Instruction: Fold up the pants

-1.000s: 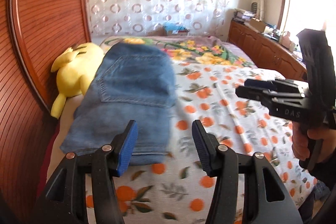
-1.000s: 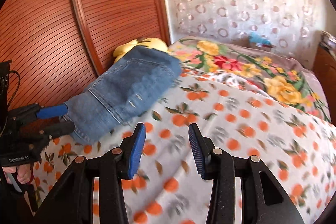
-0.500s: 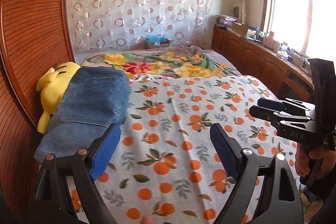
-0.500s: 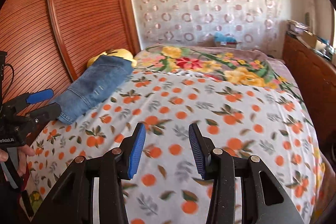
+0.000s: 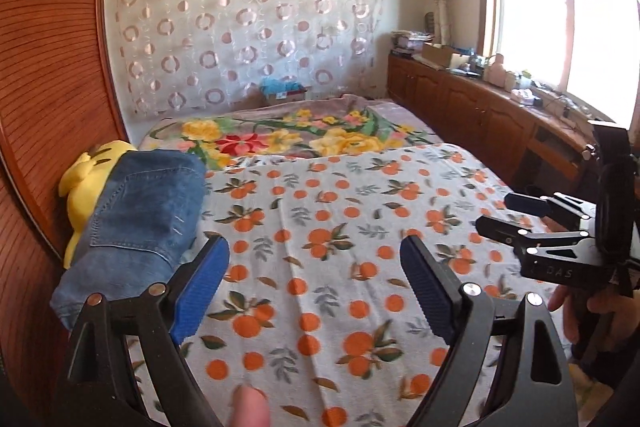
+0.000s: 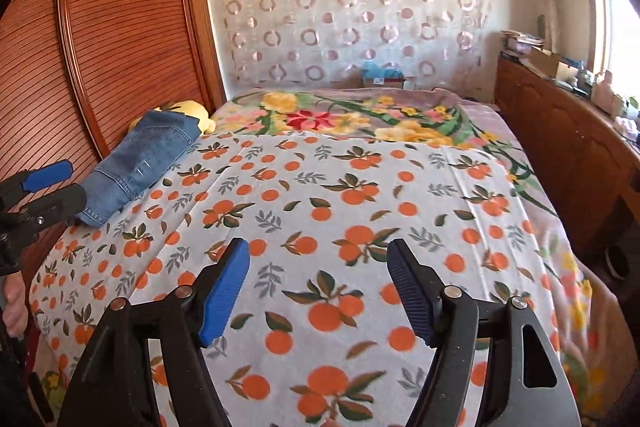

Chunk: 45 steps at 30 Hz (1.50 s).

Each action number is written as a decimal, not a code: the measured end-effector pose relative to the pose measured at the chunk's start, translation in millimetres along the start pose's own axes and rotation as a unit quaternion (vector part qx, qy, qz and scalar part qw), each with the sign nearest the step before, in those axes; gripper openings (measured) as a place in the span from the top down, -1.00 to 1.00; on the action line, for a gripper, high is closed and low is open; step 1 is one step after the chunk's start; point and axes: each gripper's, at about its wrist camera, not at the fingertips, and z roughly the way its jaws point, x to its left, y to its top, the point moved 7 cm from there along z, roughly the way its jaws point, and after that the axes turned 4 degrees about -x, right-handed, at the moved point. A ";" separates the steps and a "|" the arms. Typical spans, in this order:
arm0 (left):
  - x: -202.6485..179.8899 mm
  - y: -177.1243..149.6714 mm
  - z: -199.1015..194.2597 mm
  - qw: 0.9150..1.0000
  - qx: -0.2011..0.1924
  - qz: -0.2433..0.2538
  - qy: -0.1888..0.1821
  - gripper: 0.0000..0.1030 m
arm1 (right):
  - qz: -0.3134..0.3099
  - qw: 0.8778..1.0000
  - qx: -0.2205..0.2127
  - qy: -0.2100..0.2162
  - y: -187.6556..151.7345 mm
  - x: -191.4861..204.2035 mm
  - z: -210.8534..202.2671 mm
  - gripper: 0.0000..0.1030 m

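Well, left gripper (image 5: pixel 314 285) jaws wide apart w/ nothing between; right gripper (image 6: pixel 318 287) jaws just opening, also empty. Folded pants (image 5: pixel 136 227) lie up-left of both jaws, against yellow plush (image 5: pixel 86 187) by wooden headboard (image 5: pixel 44 87); only orange-print sheet (image 5: pixel 340 227) btwn.

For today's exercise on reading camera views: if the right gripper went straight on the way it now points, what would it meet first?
Most likely the orange-print sheet on the bed. The open right gripper tilts downward over bare sheet; the folded jeans lie well off to its left. Exact depth is unclear.
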 end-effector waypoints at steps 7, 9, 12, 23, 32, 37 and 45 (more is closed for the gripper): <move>-14.6 0.7 -21.2 1.000 -0.011 -0.005 -0.003 -0.71 | 0.016 1.000 -0.019 -0.015 -6.8 3.7 -35.1 -0.45; -16.7 1.1 -29.0 1.000 -0.013 -0.004 0.002 -0.70 | 0.020 0.999 -0.029 -0.016 -7.2 6.4 -48.4 -0.45; -18.4 2.8 -43.6 1.000 -0.020 -0.001 0.008 -0.70 | 0.015 0.999 -0.040 -0.020 -7.4 13.3 -61.8 -0.45; -10.7 7.2 -86.5 0.998 -0.047 -0.010 0.027 -0.71 | 0.007 0.996 -0.085 -0.029 -5.4 13.6 -106.0 -0.45; 1.3 -2.5 -103.4 0.996 -0.062 -0.011 0.056 -0.71 | 0.010 0.993 -0.109 -0.039 -15.2 13.0 -115.2 -0.45; 8.4 -7.4 -104.9 0.996 -0.060 -0.022 0.060 -0.71 | 0.007 0.993 -0.111 -0.038 -19.9 13.3 -115.9 -0.45; 11.8 -10.2 -104.1 0.996 -0.059 -0.025 0.061 -0.71 | 0.002 0.994 -0.107 -0.036 -17.8 12.3 -109.0 -0.45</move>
